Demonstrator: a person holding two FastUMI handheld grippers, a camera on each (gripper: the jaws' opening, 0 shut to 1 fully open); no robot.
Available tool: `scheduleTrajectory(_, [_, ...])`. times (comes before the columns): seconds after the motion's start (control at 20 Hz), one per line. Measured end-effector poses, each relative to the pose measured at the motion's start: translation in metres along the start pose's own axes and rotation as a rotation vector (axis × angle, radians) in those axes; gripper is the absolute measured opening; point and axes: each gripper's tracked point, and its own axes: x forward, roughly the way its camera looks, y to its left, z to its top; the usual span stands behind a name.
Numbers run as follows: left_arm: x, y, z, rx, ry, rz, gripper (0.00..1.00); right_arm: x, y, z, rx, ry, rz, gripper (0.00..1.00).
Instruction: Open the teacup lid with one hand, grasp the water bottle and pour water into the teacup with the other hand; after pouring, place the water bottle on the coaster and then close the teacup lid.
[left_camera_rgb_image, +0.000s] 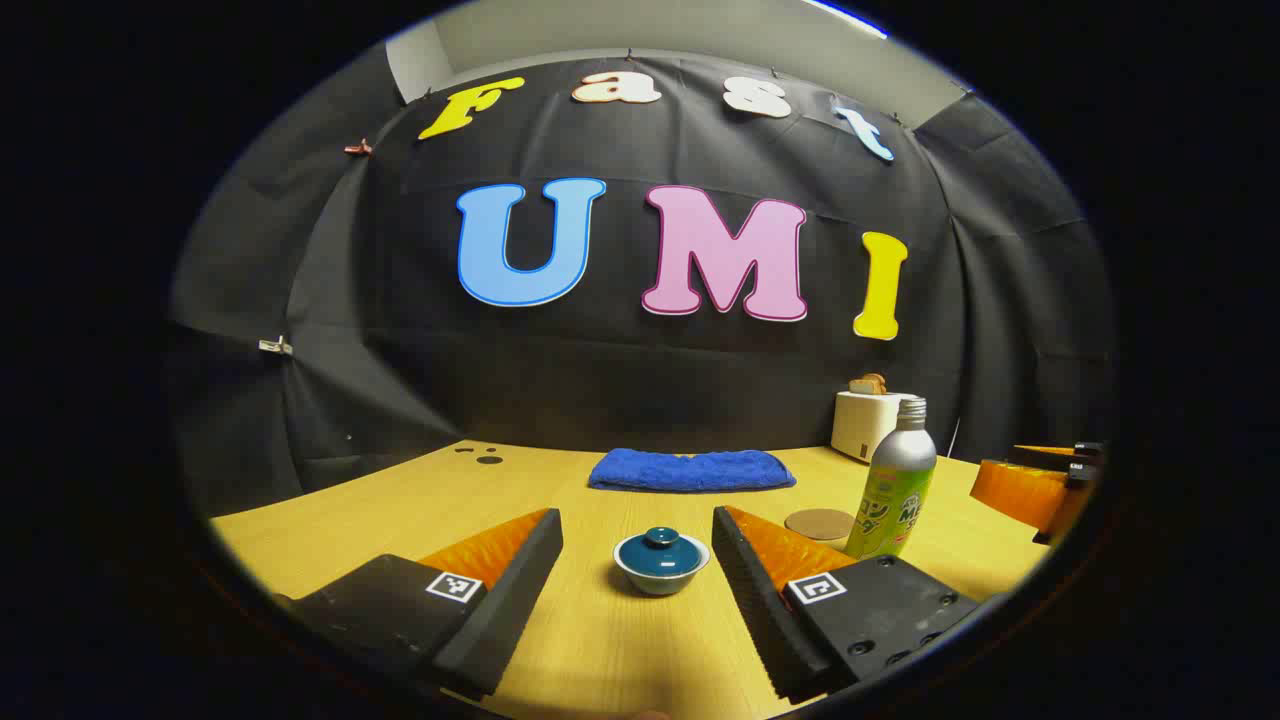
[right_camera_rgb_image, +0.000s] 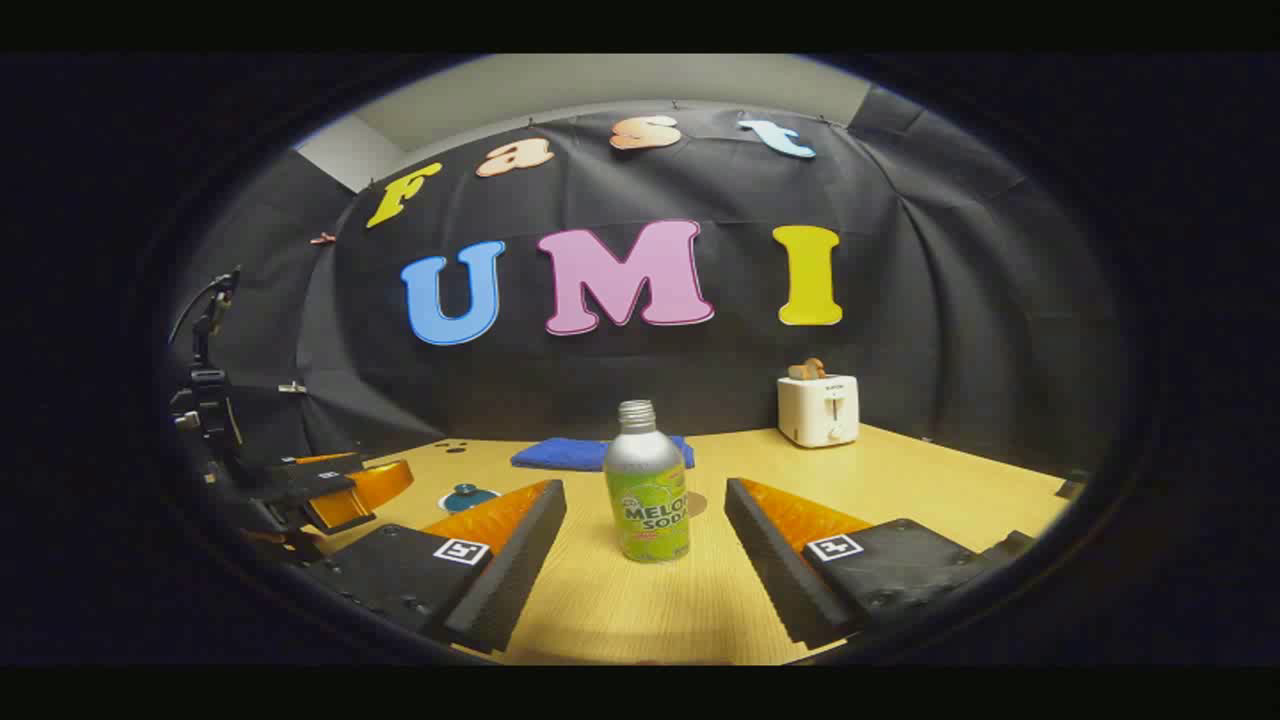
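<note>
Left gripper view: the left gripper (left_camera_rgb_image: 637, 590), jaws apart, frames the one teacup (left_camera_rgb_image: 661, 562), its lid (left_camera_rgb_image: 660, 546) on. Beyond-right of the teacup lies one coaster (left_camera_rgb_image: 819, 523); one water bottle (right_camera_rgb_image: 647, 483) stands upright between the right gripper's (right_camera_rgb_image: 645, 570) parted fingers. Nothing is done yet.

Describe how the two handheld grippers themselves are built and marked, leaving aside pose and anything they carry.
The left gripper has two wedge-shaped fingers with ribbed inner faces, mounted on black blocks. Each block carries a small square black-and-white tag and visible screw heads. The right gripper is built the same way, with matching tags on its blocks. In the right gripper view, the left gripper's black body appears at the left edge with a cable arching above it.
</note>
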Motion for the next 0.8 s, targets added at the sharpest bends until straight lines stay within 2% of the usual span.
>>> scheduleTrajectory(0.2, [0.001, 0.011, -0.011, 0.011, 0.031, 0.030, 0.95, 0.009, 0.000, -0.010, -0.006, 0.012, -0.003, 0.99])
scheduleTrajectory(0.5, [0.001, 0.013, -0.008, 0.016, 0.015, 0.030, 0.95, 0.014, 0.019, -0.015, -0.027, 0.020, 0.048, 0.99])
scheduleTrajectory(0.8, [0.000, 0.008, -0.002, 0.043, -0.016, 0.021, 0.95, 0.019, 0.016, -0.022, -0.023, 0.028, 0.051, 0.99])
